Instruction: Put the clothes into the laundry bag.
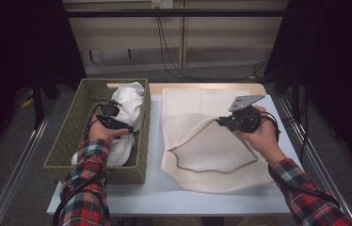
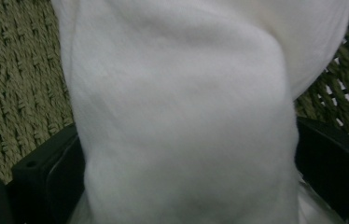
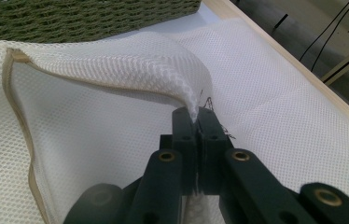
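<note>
A white cloth lies heaped in a green woven basket at the table's left. My left gripper reaches down into the basket. In the left gripper view its black fingers stand wide apart on either side of the white cloth, which fills the gap between them. A cream mesh bag lies flat on the right half of the table. My right gripper is shut on the upper layer of the mesh bag at its tan-edged mouth, holding that layer lifted.
The white table has a wooden strip along its far edge. The basket stands close beside the bag's left side. Cables hang at the back wall, and metal rails run along both sides of the table.
</note>
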The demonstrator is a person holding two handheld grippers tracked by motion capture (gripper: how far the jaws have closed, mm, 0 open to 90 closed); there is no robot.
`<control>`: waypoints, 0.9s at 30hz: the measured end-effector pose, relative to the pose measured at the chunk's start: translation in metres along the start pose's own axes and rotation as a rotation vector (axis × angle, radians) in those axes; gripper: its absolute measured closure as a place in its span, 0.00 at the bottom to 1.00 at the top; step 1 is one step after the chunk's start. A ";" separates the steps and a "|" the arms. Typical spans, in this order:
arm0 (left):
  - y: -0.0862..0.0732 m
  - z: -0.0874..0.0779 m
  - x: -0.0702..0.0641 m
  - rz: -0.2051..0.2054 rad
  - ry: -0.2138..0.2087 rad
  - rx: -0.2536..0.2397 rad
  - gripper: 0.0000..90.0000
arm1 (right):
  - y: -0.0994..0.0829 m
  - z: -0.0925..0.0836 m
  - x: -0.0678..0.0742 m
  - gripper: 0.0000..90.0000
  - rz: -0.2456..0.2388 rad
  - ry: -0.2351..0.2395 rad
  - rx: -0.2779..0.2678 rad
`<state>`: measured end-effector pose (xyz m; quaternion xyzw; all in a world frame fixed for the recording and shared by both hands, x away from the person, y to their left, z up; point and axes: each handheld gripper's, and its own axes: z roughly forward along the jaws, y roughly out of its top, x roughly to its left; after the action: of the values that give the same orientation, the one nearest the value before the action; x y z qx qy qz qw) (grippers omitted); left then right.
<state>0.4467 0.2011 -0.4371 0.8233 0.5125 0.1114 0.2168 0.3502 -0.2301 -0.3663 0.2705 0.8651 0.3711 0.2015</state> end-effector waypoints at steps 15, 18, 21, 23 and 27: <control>-0.005 0.013 0.000 0.025 0.013 0.055 0.06 | -0.002 0.001 0.001 0.98 0.005 0.001 -0.001; -0.005 0.015 0.000 0.014 0.008 0.064 0.06 | -0.001 0.001 0.001 0.98 0.003 0.002 0.002; -0.006 0.017 0.001 0.001 0.003 0.076 0.09 | -0.002 0.001 0.002 0.98 0.005 0.003 0.001; -0.006 0.018 0.001 0.000 0.009 0.074 0.13 | -0.002 0.001 0.001 0.98 0.006 0.003 0.002; -0.005 0.018 -0.001 0.032 0.037 0.093 0.20 | -0.003 0.001 0.001 0.98 0.009 0.005 -0.001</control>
<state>0.4501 0.1979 -0.4556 0.8383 0.5080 0.1062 0.1669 0.3495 -0.2303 -0.3692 0.2734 0.8641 0.3734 0.1977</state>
